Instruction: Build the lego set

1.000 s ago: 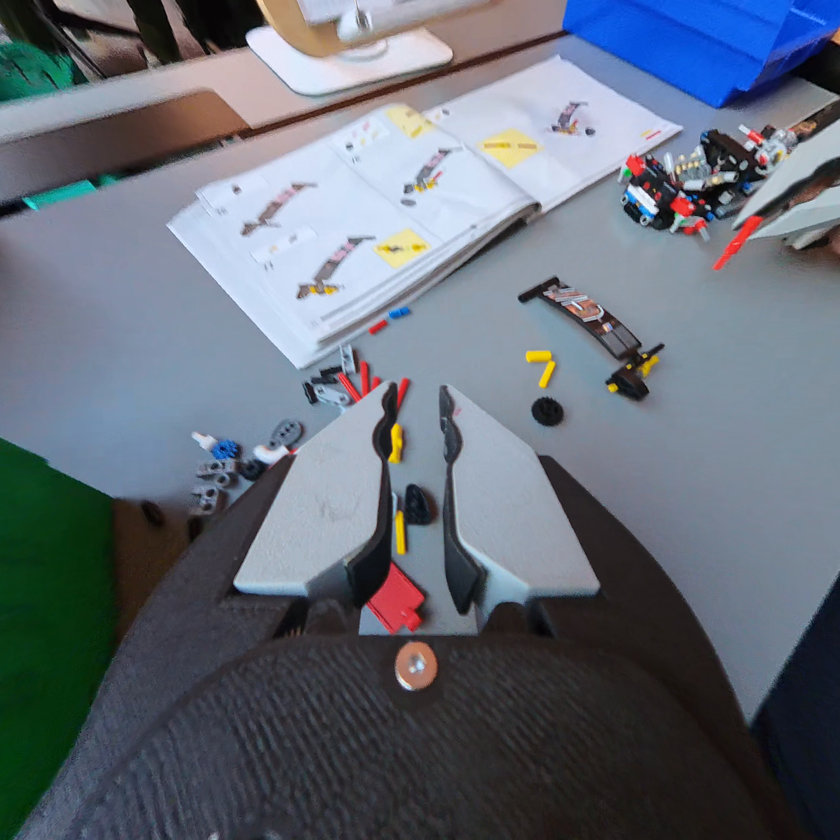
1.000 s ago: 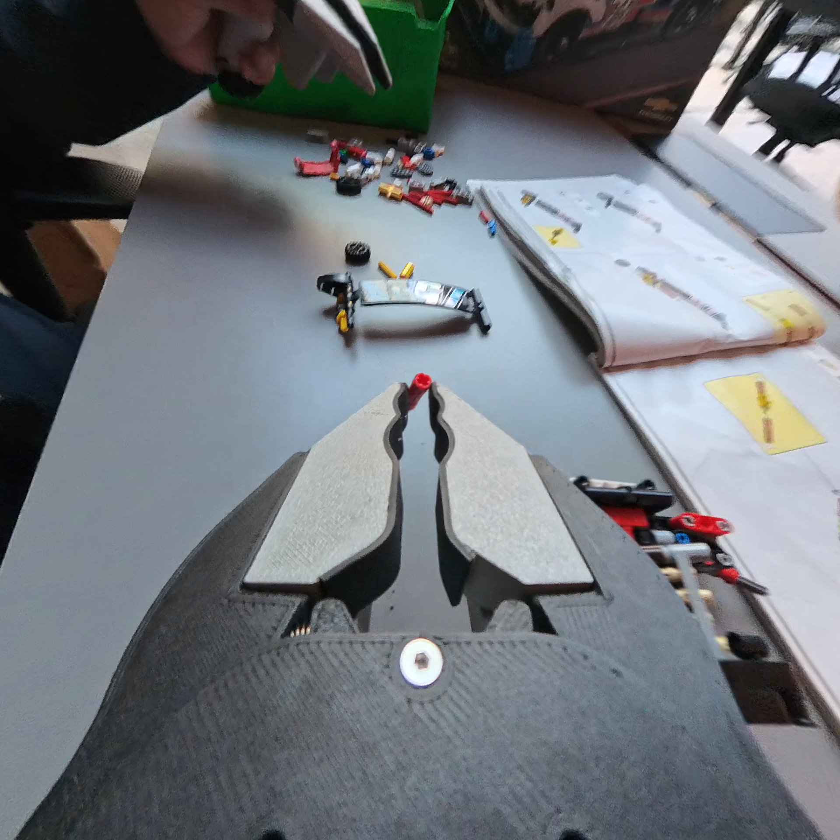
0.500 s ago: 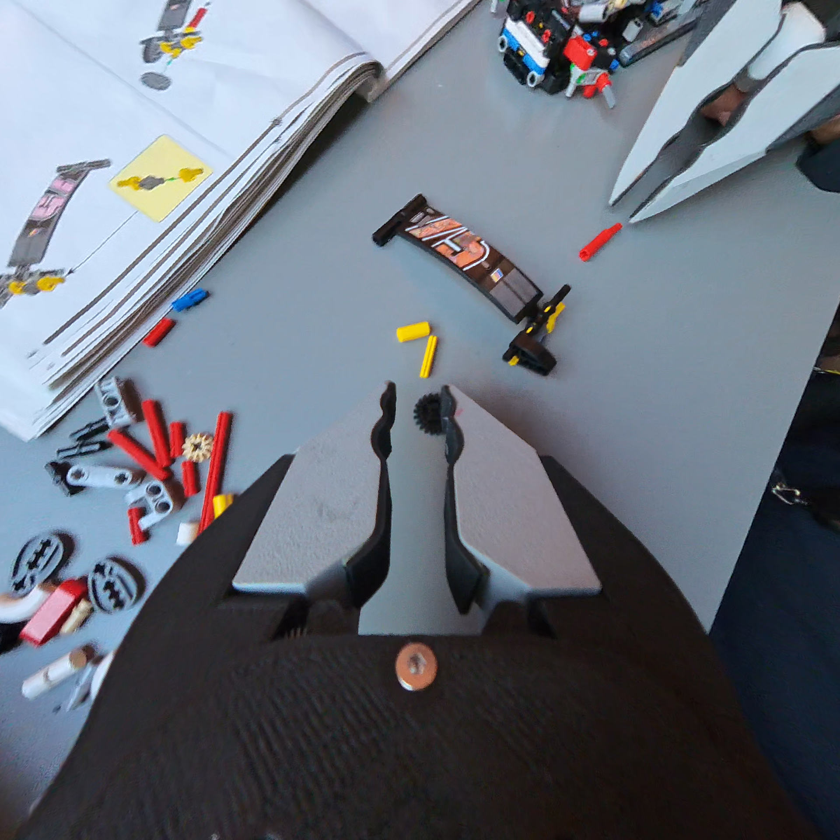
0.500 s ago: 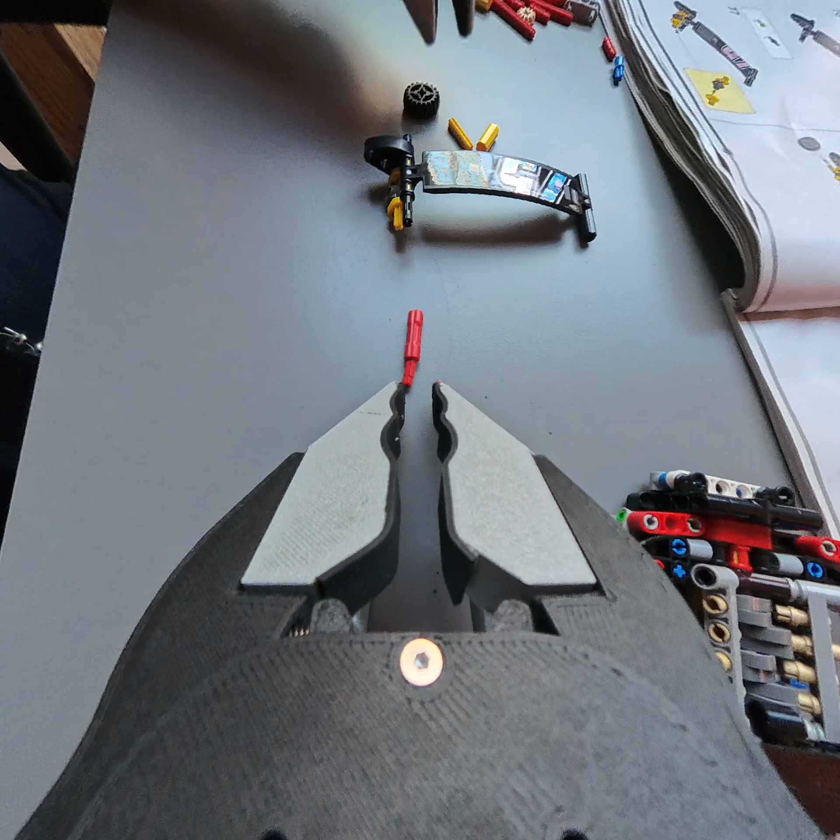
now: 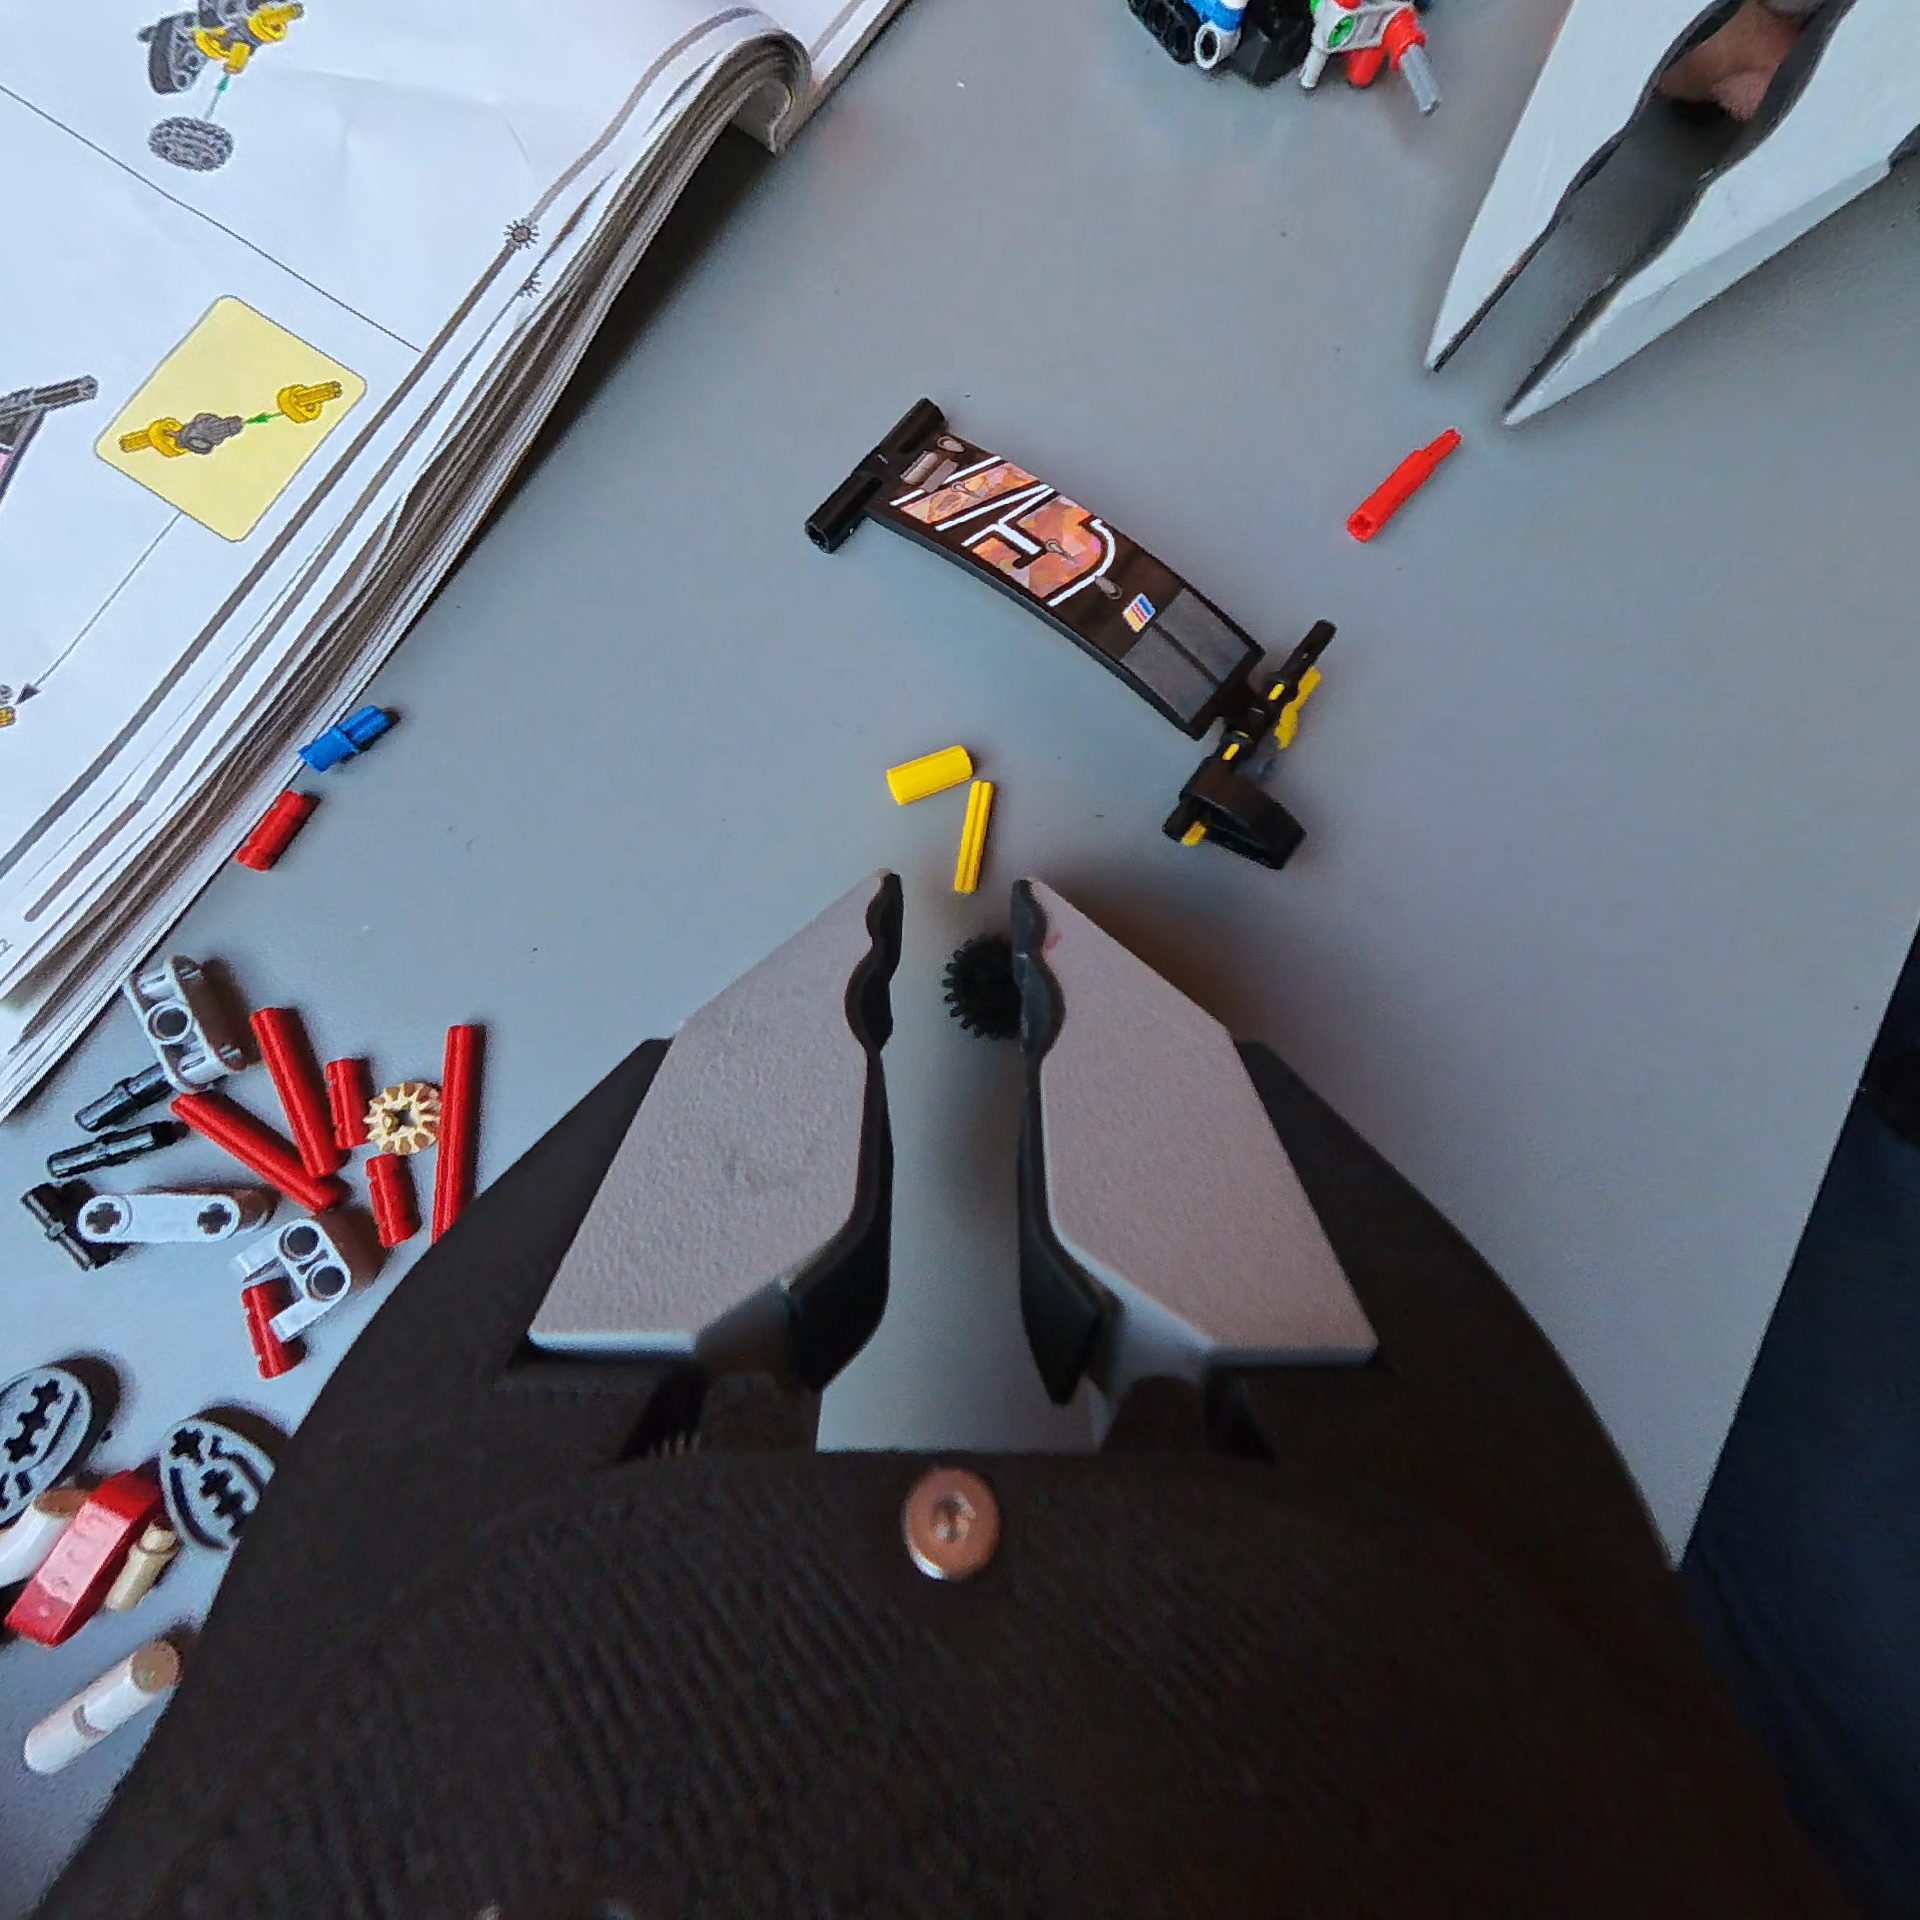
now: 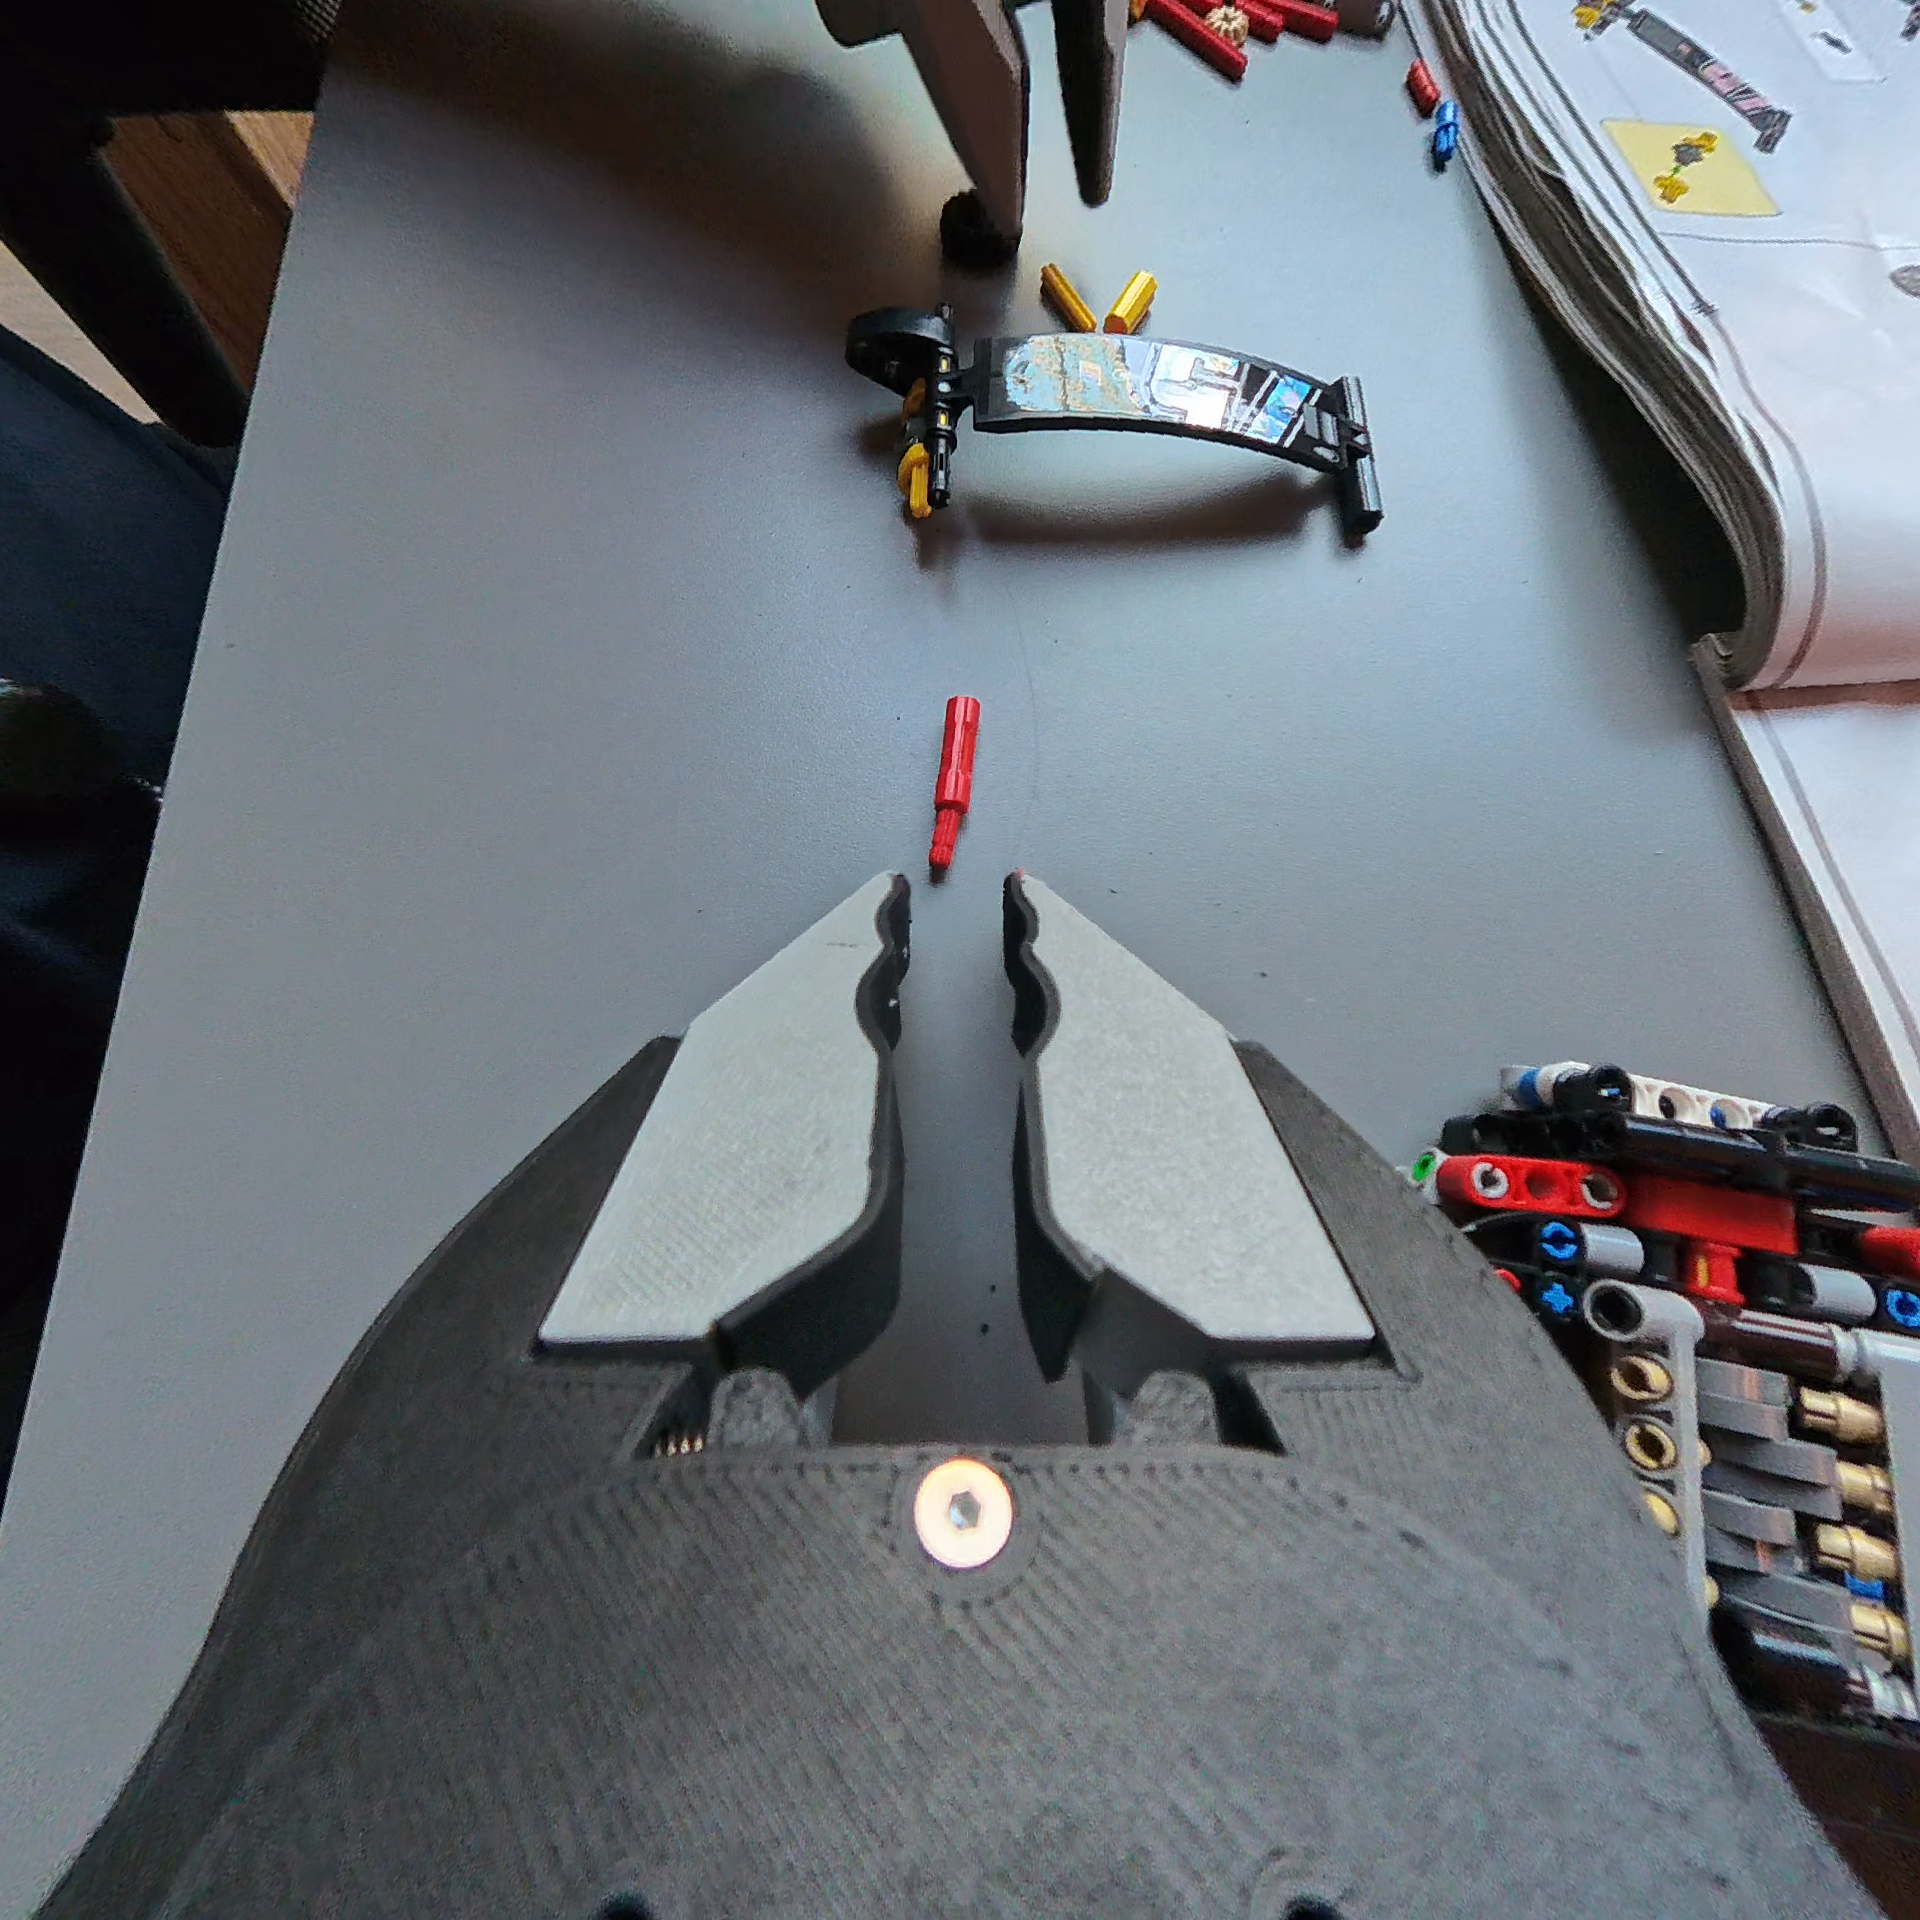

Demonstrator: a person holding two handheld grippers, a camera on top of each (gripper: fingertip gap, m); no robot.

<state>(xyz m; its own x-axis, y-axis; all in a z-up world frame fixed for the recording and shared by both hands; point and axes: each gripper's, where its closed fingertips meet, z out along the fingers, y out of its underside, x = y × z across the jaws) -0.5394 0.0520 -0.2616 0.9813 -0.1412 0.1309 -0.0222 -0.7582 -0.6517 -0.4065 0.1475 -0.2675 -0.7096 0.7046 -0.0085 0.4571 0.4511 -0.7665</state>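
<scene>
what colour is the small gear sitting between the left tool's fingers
Black; the gear shows best in the left wrist view.

Setting: hobby or model-building workspace, indoors. Evidence: grey bench carrying an open illustrated instruction booklet, loose plastic construction-toy pins, axles and gears, and a partly built model. Wooden floor visible beyond the bench edge.
</scene>
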